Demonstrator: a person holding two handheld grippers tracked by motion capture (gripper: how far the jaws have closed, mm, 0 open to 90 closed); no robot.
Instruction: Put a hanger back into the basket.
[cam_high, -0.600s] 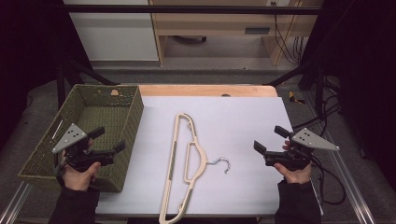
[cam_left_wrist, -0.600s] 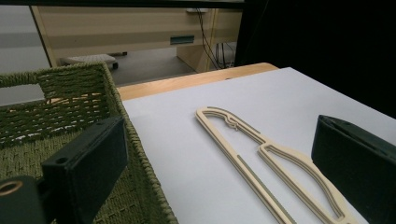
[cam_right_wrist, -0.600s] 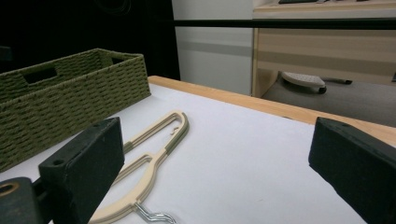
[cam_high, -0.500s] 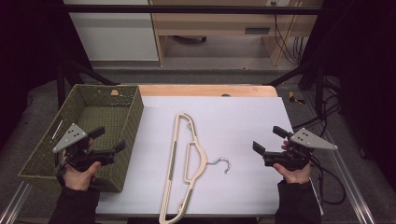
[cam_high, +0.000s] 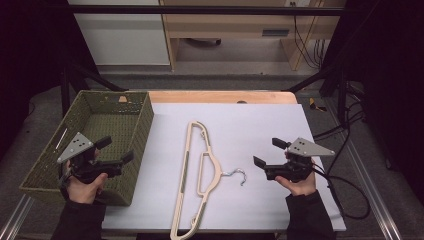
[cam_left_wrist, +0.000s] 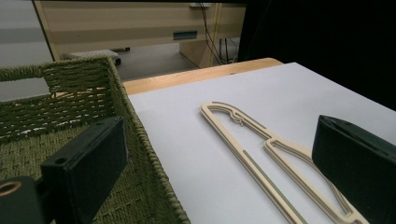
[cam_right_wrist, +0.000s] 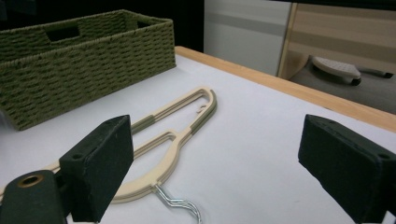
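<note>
White surface (cam_high: 260, 125) carries a cream hanger (cam_high: 197, 170), its long axis running near to far, metal hook (cam_high: 239, 176) pointing at the right tongs (cam_high: 267, 156). Those stand just beside it, spread and empty; the left tongs (cam_high: 116, 150), also spread, hover over the basket (cam_high: 140, 125), farther off.

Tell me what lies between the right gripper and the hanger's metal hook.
Nothing: in the high view only bare white table separates the open right gripper from the hanger hook.

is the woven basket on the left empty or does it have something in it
Empty, as far as shows. The high view looks into the green woven basket and finds only its bare woven floor; the near corner under the left gripper is hidden.
</note>
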